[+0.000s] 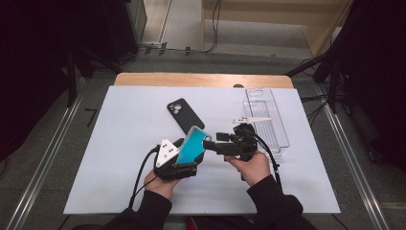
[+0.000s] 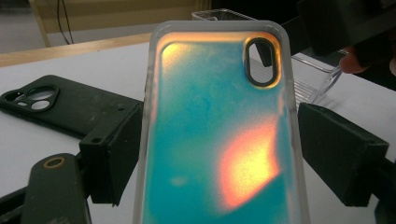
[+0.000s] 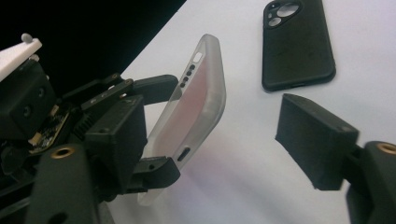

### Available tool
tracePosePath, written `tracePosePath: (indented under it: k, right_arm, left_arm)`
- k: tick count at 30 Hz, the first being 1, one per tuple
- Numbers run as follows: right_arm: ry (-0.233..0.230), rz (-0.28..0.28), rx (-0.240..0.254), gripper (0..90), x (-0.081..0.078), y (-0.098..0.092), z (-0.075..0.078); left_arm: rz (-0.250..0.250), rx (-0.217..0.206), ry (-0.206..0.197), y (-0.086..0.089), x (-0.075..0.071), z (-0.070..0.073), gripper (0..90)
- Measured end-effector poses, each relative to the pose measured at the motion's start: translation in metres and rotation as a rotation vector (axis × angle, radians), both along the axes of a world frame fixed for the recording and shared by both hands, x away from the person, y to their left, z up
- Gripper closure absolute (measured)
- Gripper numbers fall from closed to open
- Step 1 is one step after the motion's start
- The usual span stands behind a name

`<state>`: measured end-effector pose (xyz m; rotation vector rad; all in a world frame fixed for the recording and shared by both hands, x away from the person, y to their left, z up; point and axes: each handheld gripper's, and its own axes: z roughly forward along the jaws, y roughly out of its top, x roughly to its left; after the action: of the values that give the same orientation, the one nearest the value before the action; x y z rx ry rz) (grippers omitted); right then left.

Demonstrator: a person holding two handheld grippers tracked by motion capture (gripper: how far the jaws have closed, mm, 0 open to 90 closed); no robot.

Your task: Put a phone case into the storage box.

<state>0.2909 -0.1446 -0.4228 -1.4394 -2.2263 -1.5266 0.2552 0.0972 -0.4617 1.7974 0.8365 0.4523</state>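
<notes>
An iridescent teal phone case [image 1: 191,146] with a clear rim is held tilted up above the white board. My left gripper [image 1: 184,160] is shut on its long edges; in the left gripper view the case [image 2: 215,130] stands between both jaws. My right gripper [image 1: 209,143] reaches in from the right at the case's upper corner. In the right gripper view its jaws stand wide apart, open [image 3: 219,135], and the case's end [image 3: 191,116] lies beside the left jaw. A black phone case [image 1: 184,114] lies flat behind them, camera cutout at the far end.
A clear plastic tray [image 1: 268,117] sits at the board's right, behind my right hand. The white board [image 1: 119,143] covers a wooden table; metal rails run along both sides and cables lie on the floor beyond.
</notes>
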Motion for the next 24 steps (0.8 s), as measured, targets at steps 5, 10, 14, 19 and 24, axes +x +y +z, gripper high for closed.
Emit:
tracePosePath:
  k: [5,10,14,19,24]
  right_arm:
    - [0.019,-0.017,0.021,33.3,0.002,0.002,0.000]
    - [0.085,-0.020,0.052,47.1,0.007,0.005,-0.002]
    - [0.122,-0.021,0.068,58.7,0.010,0.008,-0.004]
    - [0.173,-0.028,0.117,75.0,0.012,0.007,-0.005]
    - [0.196,-0.025,0.151,76.7,0.012,0.005,-0.005]
  left_arm:
    - [0.001,-0.002,-0.002,-0.001,-0.001,0.000,17.0]
    - [0.003,-0.005,-0.005,-0.002,-0.003,0.001,17.0]
    - [0.001,-0.011,-0.007,-0.003,-0.004,0.000,17.0]
    - [0.000,-0.016,0.006,-0.003,-0.005,0.000,17.0]
    - [-0.002,-0.013,-0.006,-0.003,-0.005,0.001,17.0]
